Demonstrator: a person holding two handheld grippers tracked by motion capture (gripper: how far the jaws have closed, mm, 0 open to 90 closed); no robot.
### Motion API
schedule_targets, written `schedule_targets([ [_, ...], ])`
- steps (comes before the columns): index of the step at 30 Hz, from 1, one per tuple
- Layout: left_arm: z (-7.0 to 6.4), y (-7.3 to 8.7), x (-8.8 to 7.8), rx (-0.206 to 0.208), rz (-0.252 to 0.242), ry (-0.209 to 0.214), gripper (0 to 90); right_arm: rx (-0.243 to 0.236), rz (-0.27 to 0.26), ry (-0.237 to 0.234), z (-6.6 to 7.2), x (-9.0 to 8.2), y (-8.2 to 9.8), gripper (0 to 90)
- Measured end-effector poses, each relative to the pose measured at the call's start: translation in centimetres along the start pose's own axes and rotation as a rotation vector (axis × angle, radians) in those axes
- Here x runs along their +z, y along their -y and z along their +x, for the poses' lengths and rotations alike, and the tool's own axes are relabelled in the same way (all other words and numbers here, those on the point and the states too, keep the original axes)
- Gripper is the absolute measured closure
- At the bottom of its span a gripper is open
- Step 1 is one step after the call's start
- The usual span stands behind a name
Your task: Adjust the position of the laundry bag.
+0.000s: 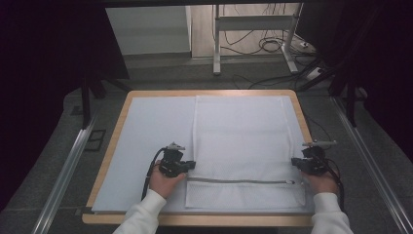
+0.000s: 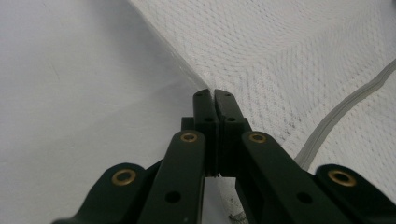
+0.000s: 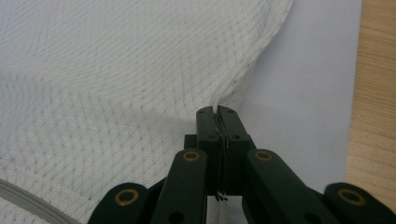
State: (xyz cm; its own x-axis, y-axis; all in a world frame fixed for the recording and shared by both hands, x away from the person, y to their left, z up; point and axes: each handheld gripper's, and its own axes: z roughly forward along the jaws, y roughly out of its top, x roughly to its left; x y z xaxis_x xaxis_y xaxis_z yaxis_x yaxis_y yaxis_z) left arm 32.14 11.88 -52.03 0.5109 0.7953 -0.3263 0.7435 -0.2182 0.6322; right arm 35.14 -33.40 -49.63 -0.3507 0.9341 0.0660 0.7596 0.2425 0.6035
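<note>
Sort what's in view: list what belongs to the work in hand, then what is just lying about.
In use:
- white mesh laundry bag, with grey zipper
- left tongs, shut on the bag's left edge
- right tongs, shut on its right edge

Lying about:
- pale mat on the wooden table
- cables on the floor beyond

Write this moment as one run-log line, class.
left gripper: shut on mesh bag left edge | right gripper: shut on right edge | bag: flat on white mat, zipper nearest the person
</note>
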Motion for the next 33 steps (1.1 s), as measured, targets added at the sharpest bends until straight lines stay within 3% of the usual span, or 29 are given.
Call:
schedule_targets([
  [33,1.8,1.3,-2.0,-0.040,-0.023,-0.022,89.7,-0.053,-0.006,-0.051,1.9,0.7,-0.6,87.8],
])
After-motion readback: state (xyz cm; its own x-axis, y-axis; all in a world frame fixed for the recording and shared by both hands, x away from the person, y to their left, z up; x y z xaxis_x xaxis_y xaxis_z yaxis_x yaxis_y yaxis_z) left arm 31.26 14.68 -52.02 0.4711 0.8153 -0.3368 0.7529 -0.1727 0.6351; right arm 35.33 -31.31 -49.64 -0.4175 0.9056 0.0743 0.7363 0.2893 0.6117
